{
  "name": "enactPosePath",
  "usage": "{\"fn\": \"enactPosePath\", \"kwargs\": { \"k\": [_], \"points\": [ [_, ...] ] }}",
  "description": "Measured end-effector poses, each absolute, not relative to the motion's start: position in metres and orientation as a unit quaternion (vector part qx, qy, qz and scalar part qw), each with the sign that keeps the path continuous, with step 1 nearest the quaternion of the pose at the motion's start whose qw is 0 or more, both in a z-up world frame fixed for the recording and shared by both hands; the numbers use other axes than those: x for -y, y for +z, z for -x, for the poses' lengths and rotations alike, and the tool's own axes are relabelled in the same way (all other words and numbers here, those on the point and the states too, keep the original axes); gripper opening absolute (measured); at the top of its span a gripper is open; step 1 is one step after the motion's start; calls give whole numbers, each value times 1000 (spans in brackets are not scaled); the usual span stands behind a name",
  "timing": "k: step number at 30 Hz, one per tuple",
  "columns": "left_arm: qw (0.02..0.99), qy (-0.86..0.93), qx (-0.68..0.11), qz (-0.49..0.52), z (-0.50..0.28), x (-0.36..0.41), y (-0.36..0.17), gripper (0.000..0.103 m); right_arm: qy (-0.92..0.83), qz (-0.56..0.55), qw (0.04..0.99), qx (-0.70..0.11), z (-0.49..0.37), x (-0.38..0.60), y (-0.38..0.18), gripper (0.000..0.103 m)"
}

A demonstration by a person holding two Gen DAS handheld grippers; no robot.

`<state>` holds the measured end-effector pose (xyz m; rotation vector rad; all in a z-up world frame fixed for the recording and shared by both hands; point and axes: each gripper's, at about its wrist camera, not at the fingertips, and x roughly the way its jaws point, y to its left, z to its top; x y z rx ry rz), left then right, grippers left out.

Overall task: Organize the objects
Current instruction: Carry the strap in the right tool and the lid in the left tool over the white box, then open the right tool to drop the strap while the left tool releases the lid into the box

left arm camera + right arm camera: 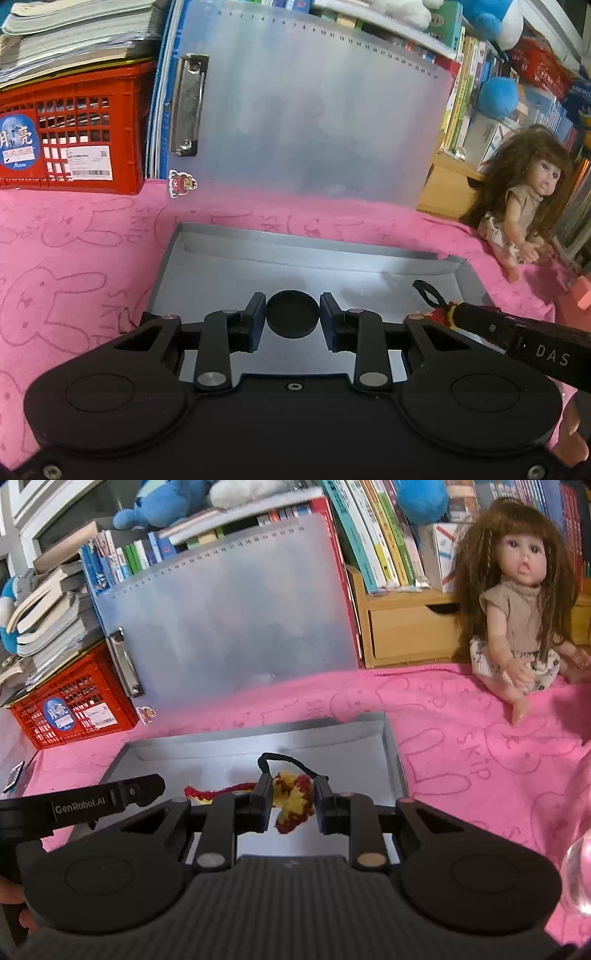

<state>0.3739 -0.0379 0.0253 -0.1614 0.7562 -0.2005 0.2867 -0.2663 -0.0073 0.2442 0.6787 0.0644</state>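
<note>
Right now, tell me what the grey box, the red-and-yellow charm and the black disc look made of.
Grey box: probably matte cardboard, with thin folded walls. Red-and-yellow charm: crocheted yarn, looped stitches showing, on a black cord. Black disc: likely smooth moulded plastic with a raised rim, though I cannot be sure.

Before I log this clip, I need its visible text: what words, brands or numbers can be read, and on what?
"DAS": right gripper arm.
"GenRobot.AI": left gripper arm.
"Moon": round sticker on red crate.
"SKIP": pink cloth.
Ruler numbers on translucent clipboard: too small.
Crate's barcode label, book spines: unreadable.
</note>
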Motion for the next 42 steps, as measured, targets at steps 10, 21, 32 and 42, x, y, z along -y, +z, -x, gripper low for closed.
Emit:
{"fn": "enactPosePath", "kwargs": {
  "k": [10, 21, 32, 42],
  "points": [
    [915, -98, -387, 57, -377, 47, 8, 30, 35, -107, 931, -347, -292, 261, -23, 27],
    [914, -96, -392, 47, -378, 51, 4, 30, 37, -117, 926, -357, -293, 264, -31, 28],
    [912, -96, -395, 46, -378, 51, 7, 37, 37, -124, 924, -361, -291, 265, -31, 49],
    [919, -82, -383, 42, -360, 43, 41, 59, 51, -127, 930, -340, -270, 271, 1, 58]
  ]
}}
